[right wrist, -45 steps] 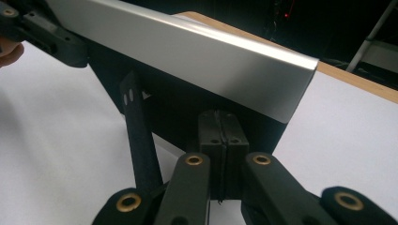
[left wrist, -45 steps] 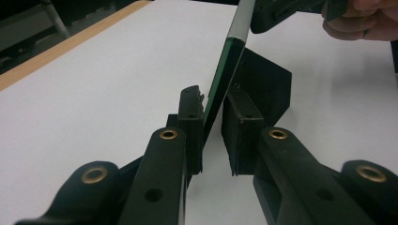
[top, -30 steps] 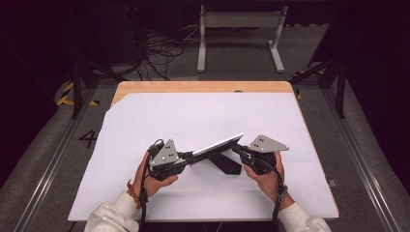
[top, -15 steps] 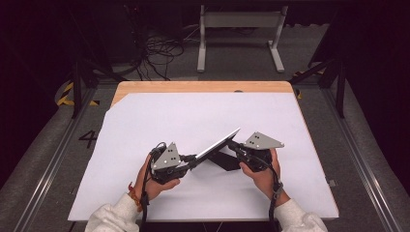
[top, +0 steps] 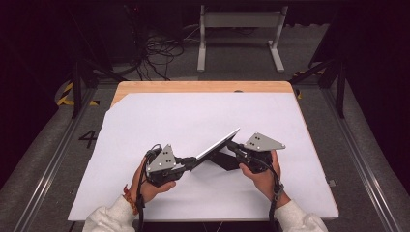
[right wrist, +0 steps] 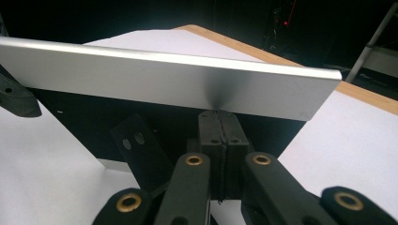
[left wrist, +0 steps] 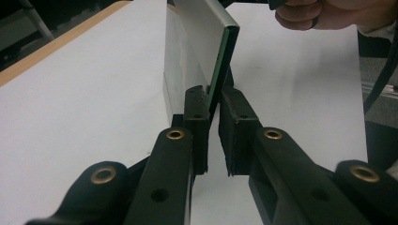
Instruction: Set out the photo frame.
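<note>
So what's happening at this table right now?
A person holds a thin silvery panel with a hand-held gripper in each hand, over a table covered in white paper. The left hand-held gripper clamps the panel's corner edge, where a green rim shows. The right hand-held gripper sits shut against the panel's lower edge. The panel is tilted up off the paper.

From my high view the silver plate (top: 217, 144) covers most of the black piece (top: 225, 160) under it, so I can't tell its shape. My left gripper (top: 187, 163) hides the plate's near end. In the right gripper view the plate's left end runs off the edge, and whether my right gripper (right wrist: 219, 123) pinches anything is hidden.
</note>
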`<state>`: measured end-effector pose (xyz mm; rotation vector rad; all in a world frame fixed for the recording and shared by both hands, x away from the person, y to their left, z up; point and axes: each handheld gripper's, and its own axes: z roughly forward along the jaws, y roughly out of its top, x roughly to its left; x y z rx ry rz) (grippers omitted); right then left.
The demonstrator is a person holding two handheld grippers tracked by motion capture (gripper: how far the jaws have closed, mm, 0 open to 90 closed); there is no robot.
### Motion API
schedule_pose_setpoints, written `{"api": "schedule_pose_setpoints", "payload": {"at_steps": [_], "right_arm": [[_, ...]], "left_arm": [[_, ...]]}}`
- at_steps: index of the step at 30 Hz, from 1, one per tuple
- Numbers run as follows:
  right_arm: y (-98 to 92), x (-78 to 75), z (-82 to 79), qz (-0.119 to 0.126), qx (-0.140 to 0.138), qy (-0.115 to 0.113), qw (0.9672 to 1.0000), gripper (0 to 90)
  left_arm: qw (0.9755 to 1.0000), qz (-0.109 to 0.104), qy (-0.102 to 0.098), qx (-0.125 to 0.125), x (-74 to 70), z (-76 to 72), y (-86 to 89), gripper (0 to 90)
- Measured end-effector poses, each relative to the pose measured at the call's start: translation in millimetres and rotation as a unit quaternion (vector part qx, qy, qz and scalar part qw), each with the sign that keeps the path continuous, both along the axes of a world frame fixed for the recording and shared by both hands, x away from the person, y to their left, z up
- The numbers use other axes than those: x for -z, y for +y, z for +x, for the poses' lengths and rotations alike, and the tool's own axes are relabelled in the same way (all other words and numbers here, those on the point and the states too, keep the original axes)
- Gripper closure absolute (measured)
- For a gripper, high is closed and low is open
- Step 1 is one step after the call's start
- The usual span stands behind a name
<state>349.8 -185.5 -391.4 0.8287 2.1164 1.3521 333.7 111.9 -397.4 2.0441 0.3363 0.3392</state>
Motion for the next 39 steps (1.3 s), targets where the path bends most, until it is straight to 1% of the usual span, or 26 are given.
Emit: {"api": "schedule_pose_setpoints", "payload": {"at_steps": [4, 6, 10, 18, 21, 26, 29, 33, 34, 39], "right_arm": [[3.4, -0.7, -1.1, -0.002, -0.005, -0.002, 1.0000, 90.0], [4.7, -1.5, -1.3, 0.001, -0.008, 0.000, 1.0000, 90.0], [8.5, -1.0, -1.3, -0.002, -0.013, 0.004, 0.9999, 90.0], [12.6, 0.5, -1.9, -0.005, -0.018, 0.006, 0.9998, 90.0], [15.0, 0.7, -3.8, -0.009, -0.018, 0.004, 0.9998, 90.0], [15.8, -0.2, -5.7, -0.011, -0.018, 0.006, 0.9998, 90.0], [18.3, -1.3, -7.7, -0.013, -0.026, 0.009, 0.9995, 90.0], [21.7, -1.8, -10.8, -0.019, -0.032, 0.007, 0.9993, 90.0], [22.4, -1.9, -11.4, -0.020, -0.032, 0.008, 0.9993, 90.0], [23.5, -3.9, -10.9, -0.023, -0.032, 0.015, 0.9991, 90.0]], "left_arm": [[1.0000, 0.003, -0.002, 0.004, 0.6, 0.3, -3.4, 82.7], [1.0000, 0.004, -0.001, 0.005, 0.6, -0.3, -5.1, 82.8], [0.9999, -0.002, 0.006, 0.009, 1.3, -0.7, -8.2, 82.2], [0.9999, 0.000, 0.002, 0.013, 1.1, -2.6, -12.9, 81.2], [0.9999, 0.000, 0.003, 0.014, 1.1, -4.0, -14.8, 80.7], [0.9998, 0.000, 0.003, 0.022, 0.9, -7.8, -19.7, 79.7], [0.9998, 0.001, 0.001, 0.021, 0.8, -8.5, -21.9, 79.1], [0.9997, -0.001, 0.001, 0.023, 1.3, -8.8, -23.8, 78.5], [0.9997, -0.003, 0.005, 0.025, 1.6, -8.7, -24.4, 78.5], [0.9996, -0.006, 0.006, 0.026, 2.1, -9.4, -29.7, 76.6]]}}
